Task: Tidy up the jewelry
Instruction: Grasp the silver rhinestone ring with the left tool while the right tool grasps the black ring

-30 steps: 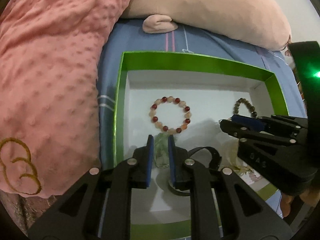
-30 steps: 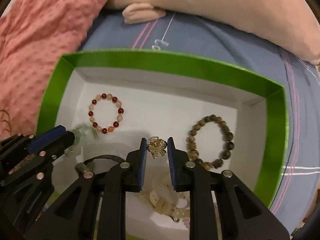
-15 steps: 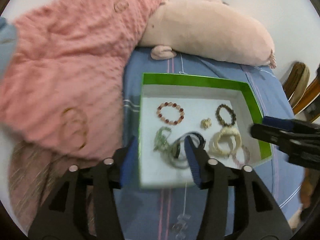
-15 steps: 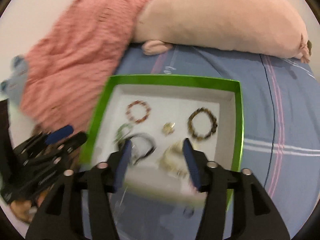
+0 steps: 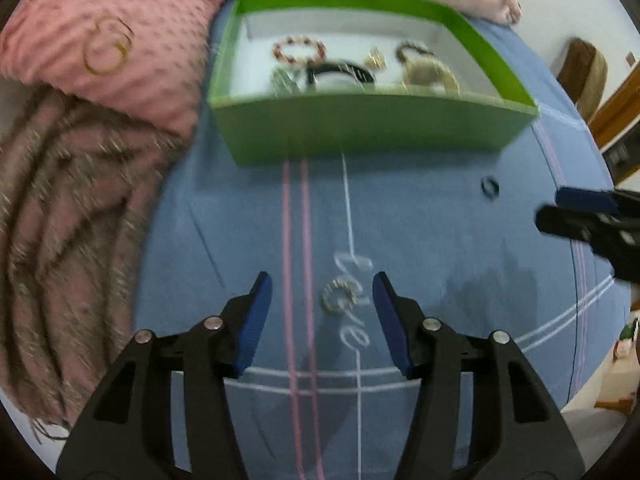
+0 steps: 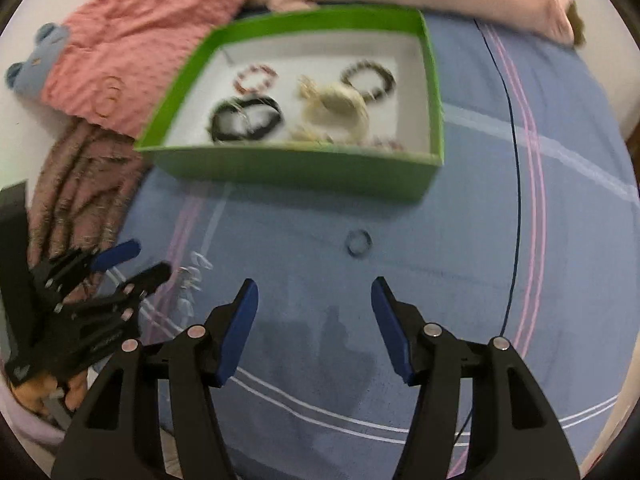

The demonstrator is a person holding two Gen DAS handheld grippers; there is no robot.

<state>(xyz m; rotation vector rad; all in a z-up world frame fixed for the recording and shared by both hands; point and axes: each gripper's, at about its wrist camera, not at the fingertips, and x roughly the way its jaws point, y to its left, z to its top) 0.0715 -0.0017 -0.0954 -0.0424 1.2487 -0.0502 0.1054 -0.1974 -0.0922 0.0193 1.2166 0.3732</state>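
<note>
The green box (image 6: 304, 170) sits on the blue bedsheet (image 6: 500, 240), with the pink dotted blanket (image 5: 120, 40) touching its left side. Inside it lie a red beaded bracelet (image 6: 256, 78), a dark brown beaded bracelet (image 6: 370, 78), a black band (image 6: 244, 120) and a cream bracelet (image 6: 336, 106); motion blur hides the finer pieces. Two items lie outside, on the sheet in front of the box: a small dark ring (image 6: 358, 242) near its front wall, and a sparkly gold ring (image 5: 338, 298) farther out, on the stitched white lettering. The left gripper (image 5: 322, 312) has its jaws spread wide either side of the gold ring, pads clear of it. The right gripper (image 6: 314, 320) is also wide apart and empty, with the dark ring between it and the box
</note>
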